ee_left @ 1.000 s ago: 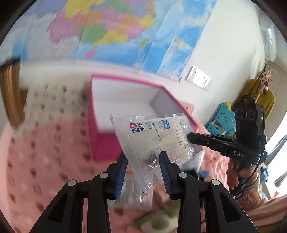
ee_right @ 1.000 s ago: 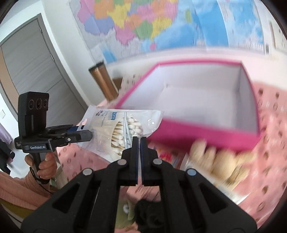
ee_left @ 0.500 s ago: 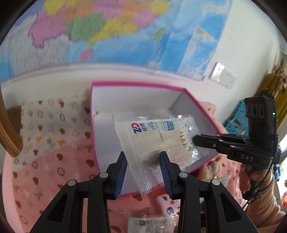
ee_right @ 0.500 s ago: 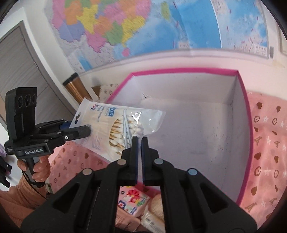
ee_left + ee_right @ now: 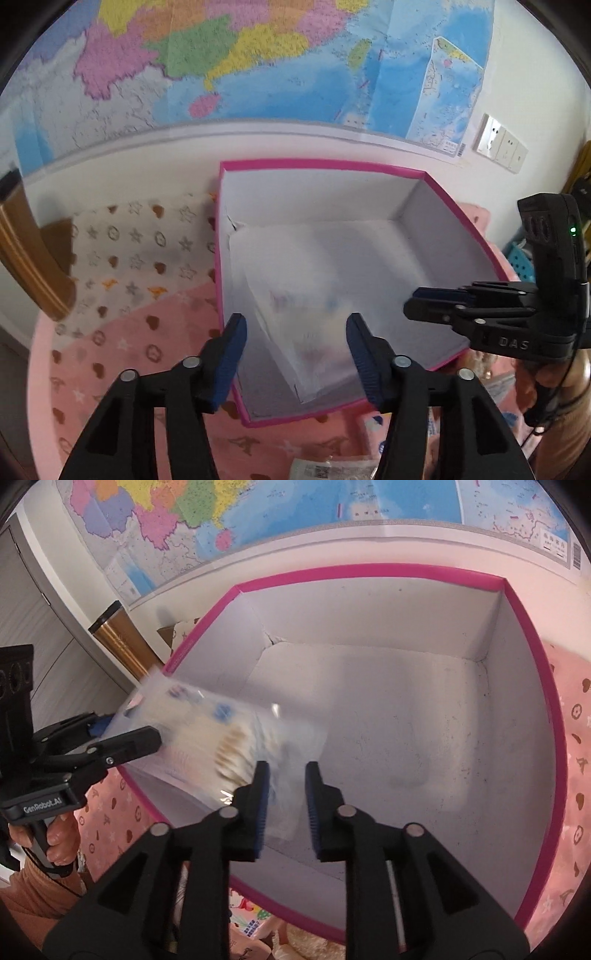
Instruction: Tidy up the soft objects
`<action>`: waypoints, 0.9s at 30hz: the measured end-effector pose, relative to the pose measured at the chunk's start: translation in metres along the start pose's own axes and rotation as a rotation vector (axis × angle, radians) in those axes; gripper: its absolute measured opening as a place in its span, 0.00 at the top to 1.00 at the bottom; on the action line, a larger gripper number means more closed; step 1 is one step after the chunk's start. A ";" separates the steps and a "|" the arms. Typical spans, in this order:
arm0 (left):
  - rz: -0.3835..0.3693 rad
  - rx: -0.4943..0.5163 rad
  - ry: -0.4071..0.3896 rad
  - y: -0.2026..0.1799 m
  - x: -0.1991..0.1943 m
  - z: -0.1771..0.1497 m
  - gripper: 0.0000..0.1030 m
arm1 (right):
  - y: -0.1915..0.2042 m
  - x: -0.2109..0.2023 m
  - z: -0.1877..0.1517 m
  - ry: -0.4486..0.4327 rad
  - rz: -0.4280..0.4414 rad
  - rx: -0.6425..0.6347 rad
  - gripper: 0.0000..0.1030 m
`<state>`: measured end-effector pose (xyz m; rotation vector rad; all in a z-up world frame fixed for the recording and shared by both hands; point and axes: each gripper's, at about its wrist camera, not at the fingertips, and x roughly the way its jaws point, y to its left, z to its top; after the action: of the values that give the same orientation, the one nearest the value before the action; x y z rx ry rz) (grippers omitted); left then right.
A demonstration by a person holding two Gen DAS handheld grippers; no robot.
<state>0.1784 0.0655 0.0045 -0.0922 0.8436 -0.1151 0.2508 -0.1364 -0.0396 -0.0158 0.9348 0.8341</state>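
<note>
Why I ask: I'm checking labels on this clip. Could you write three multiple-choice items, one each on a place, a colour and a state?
1. Where is the cotton swab bag?
A. over the open box
B. flat on the blanket outside it
C. pinned to the wall map
2. What colour is the box's rim?
A. blue
B. pink
C. green
3. How is the left claw?
A. shut on the bag
B. open, pads clear of the bag
C. out of view
Answers: A, the blurred bag overlaps the box's white inside; B, the rim is bright pink; B, its jaws have just been opening and both pads stand apart from the bag.
</note>
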 end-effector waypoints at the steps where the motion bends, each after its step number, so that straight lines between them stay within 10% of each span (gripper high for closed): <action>1: 0.002 0.002 -0.002 0.000 -0.001 0.001 0.43 | 0.000 -0.001 0.000 -0.003 -0.001 0.005 0.75; 9: 0.038 0.010 -0.095 -0.005 -0.026 -0.005 0.39 | 0.014 -0.042 -0.019 -0.094 0.088 -0.011 0.72; 15: -0.125 0.102 -0.152 -0.034 -0.057 -0.027 0.36 | 0.040 -0.105 -0.060 -0.229 0.133 -0.065 0.56; 27: -0.326 0.287 0.057 -0.104 -0.011 -0.067 0.36 | -0.022 -0.139 -0.154 -0.255 -0.074 0.126 0.56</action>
<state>0.1136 -0.0386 -0.0184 0.0449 0.8555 -0.5451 0.1131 -0.2938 -0.0425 0.1611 0.7405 0.6886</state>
